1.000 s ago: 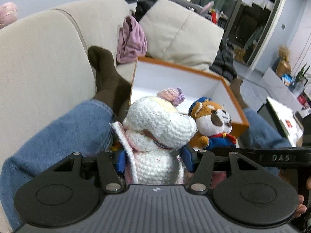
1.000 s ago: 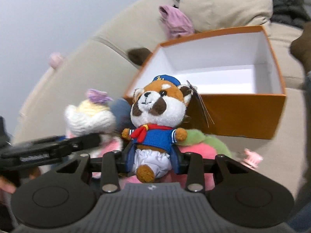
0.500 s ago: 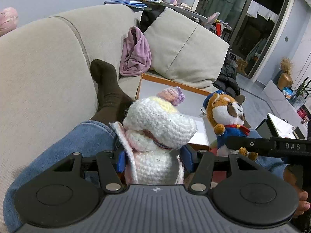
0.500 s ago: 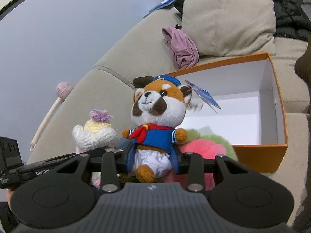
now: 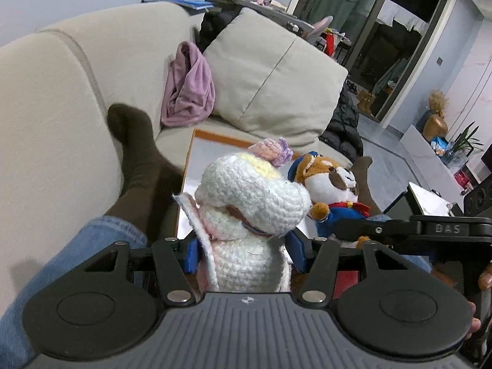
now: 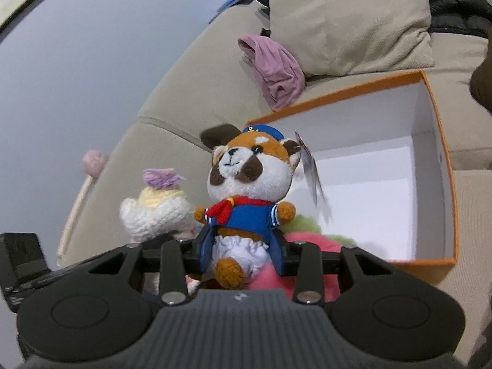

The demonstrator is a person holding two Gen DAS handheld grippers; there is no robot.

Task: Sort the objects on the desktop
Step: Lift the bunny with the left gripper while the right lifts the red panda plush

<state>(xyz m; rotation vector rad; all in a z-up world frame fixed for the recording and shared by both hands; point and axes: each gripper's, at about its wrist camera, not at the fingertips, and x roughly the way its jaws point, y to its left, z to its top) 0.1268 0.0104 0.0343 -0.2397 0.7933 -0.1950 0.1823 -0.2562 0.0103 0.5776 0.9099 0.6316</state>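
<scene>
Left gripper (image 5: 243, 253) pinches white knit doll (image 5: 246, 203); right gripper (image 6: 240, 253) pinches sailor plush (image 6: 246, 190). Both held over orange box (image 6: 442, 141) near edge, likely for dropping in.

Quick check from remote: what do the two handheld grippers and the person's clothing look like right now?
Both grippers, left gripper and right gripper, have ribbed dark-grey bodies, black linkage arms with silver pivots, round black discs and blue finger pads. The person wears blue jeans and dark brown socks.

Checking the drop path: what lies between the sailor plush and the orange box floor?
In the right wrist view, only its hang tag overlaps the stretch from sailor plush to orange box.
</scene>
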